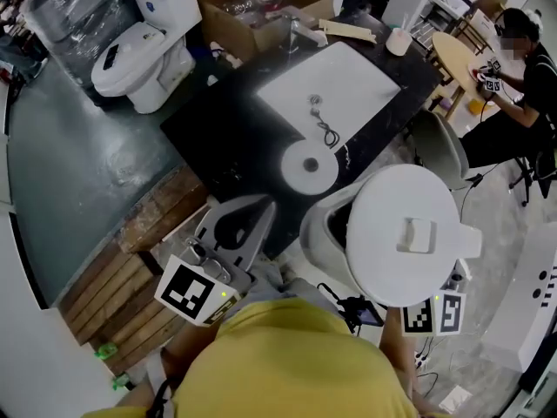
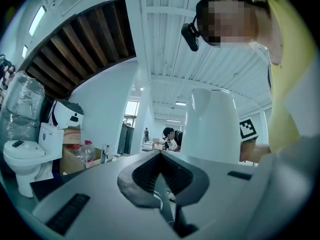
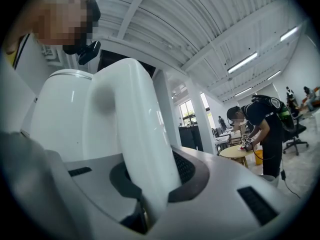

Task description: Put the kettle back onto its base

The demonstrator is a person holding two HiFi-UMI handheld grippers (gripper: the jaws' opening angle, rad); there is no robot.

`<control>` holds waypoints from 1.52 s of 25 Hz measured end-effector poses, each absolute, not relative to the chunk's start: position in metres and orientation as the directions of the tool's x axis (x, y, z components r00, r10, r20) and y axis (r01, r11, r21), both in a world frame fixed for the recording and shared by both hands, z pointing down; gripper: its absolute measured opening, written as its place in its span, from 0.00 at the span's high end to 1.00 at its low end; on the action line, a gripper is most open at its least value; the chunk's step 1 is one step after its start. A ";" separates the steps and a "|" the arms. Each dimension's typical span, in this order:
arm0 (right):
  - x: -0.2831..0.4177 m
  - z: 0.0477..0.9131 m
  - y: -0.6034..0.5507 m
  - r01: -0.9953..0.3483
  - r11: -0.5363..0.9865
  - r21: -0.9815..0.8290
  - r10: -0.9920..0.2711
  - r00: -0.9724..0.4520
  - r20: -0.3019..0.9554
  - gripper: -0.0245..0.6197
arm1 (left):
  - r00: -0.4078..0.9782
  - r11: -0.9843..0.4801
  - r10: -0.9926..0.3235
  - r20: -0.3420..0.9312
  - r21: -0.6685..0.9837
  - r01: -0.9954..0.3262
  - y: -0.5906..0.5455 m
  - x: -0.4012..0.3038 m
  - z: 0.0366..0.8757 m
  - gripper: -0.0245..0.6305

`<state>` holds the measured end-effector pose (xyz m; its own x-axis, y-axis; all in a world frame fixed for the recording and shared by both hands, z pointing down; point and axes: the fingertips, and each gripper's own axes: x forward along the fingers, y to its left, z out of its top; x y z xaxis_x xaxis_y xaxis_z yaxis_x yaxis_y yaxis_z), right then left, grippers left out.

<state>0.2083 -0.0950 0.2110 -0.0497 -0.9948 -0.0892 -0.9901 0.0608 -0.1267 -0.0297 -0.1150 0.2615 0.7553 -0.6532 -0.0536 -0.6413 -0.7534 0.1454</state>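
Observation:
The white kettle hangs in the air at the lower right of the head view, lid up, short of the black counter. My right gripper is shut on its curved handle; from above only the gripper's marker cube shows behind the kettle. The round white base lies on the counter's near edge, its cord trailing into the sink. My left gripper is level beside the kettle, to its left. Its jaws meet with nothing between them. The kettle's body stands to its right.
A white sink basin is set in the black counter. A toilet and a cardboard box stand behind it, and wooden slats lie at the left. A person sits at a round table at the far right.

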 end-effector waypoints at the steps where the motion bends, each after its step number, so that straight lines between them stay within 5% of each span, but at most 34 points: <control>1: 0.207 0.212 -0.099 -0.991 0.053 -0.124 -0.995 -0.041 -0.090 0.86 | 0.762 -0.760 -0.646 -0.054 0.145 -0.634 -0.120 -0.031 0.264 0.95; 17: 0.198 0.222 -0.160 -0.996 0.039 -0.080 -0.992 -0.029 -0.122 0.86 | 0.890 -0.888 -0.449 -0.083 0.146 -0.435 -0.156 -0.009 0.261 0.95; 38: 0.197 0.263 -0.235 -0.980 0.165 -0.111 -0.982 -0.152 -0.114 0.86 | 0.879 -0.873 -0.477 0.020 0.099 -0.477 -0.201 0.010 0.297 0.95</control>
<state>0.1968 -0.2347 0.2634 -0.1524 -0.9817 -0.1139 -0.9801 0.1650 -0.1108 0.0101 -0.2006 0.2971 0.8785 -0.4773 0.0196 -0.4767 -0.8735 0.0988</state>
